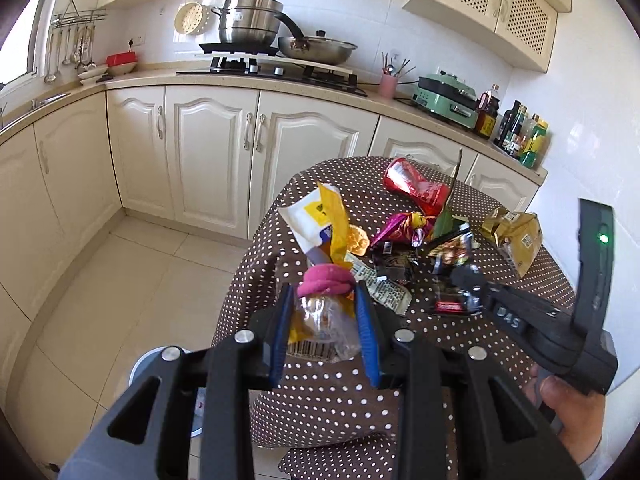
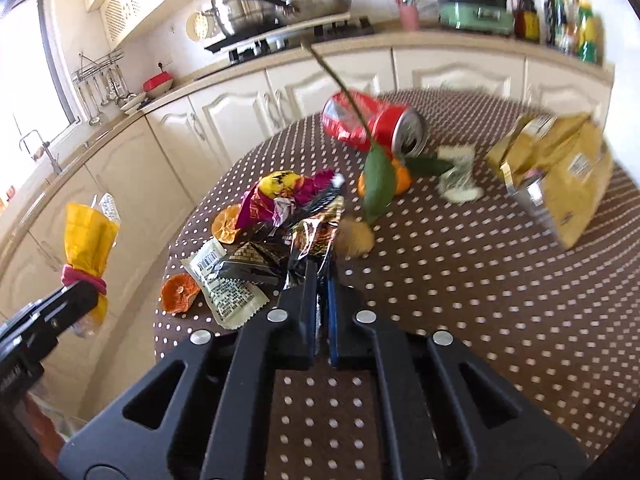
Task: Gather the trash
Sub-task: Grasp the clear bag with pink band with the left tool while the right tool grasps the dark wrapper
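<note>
Bare dotted tablecloth right of the wrapper heap; crushed can behind.

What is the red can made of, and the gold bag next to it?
The red can looks like thin painted metal: its end is bare silver and its side is dented. The gold bag seems to be foil-lined plastic or paper: matte gold outside, mirror-shiny silver at the torn, crinkled opening.

The round table is wearing a matt brown cloth dotted white. A dented red metal can is gleaming beside a crinkled gold foil bag. Glossy film wrappers are catching light near rough orange peel. The matt black plastic left gripper is showing blue ribbed pads against clear shiny plastic.
</note>
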Demonstrator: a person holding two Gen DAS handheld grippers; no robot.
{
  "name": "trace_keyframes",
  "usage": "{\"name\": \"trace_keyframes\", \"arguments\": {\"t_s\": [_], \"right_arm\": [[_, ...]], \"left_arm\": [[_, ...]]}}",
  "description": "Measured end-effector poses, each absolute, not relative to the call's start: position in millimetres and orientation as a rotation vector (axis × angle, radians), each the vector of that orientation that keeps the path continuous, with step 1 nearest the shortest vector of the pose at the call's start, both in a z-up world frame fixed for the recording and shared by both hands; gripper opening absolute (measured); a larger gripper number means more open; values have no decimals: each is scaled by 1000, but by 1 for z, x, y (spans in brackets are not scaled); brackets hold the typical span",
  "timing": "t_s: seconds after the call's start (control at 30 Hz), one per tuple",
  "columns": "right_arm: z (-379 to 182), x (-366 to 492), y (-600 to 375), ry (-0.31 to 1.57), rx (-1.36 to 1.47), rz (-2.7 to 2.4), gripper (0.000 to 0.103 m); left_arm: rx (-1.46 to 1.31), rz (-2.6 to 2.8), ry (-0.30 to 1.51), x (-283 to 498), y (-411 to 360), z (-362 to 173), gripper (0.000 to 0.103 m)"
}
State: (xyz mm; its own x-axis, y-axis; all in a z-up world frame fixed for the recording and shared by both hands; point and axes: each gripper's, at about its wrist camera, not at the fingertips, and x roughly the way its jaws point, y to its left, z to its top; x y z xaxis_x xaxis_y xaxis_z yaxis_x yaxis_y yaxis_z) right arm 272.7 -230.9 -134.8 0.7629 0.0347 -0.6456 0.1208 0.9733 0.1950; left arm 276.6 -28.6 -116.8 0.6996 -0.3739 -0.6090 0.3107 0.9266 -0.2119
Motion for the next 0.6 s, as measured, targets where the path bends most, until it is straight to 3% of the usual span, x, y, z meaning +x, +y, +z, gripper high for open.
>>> {"name": "trace_keyframes", "arguments": {"t_s": [0.23, 0.47, 0.5, 0.53, 0.57, 0.6], "right_arm": [[-102, 232, -224, 563, 193, -82, 1], [-95, 233, -208, 558, 114, -161, 4], [-101, 237, -213, 592, 92, -201, 23], [-106, 240, -215, 615, 90, -210, 65], [-111, 241, -220, 631, 104, -207, 74], [-118, 241, -223, 653, 109, -203, 74]], "left_arm": [[-153, -396, 695, 271, -4, -116, 30], [-182, -385, 702, 266, 21, -120, 30], [-180, -381, 703, 265, 23, -122, 30], [-175, -377, 706, 264, 24, -124, 30], [-170, -376, 708, 264, 24, -126, 30], [-169, -376, 711, 264, 25, -128, 30]]}}
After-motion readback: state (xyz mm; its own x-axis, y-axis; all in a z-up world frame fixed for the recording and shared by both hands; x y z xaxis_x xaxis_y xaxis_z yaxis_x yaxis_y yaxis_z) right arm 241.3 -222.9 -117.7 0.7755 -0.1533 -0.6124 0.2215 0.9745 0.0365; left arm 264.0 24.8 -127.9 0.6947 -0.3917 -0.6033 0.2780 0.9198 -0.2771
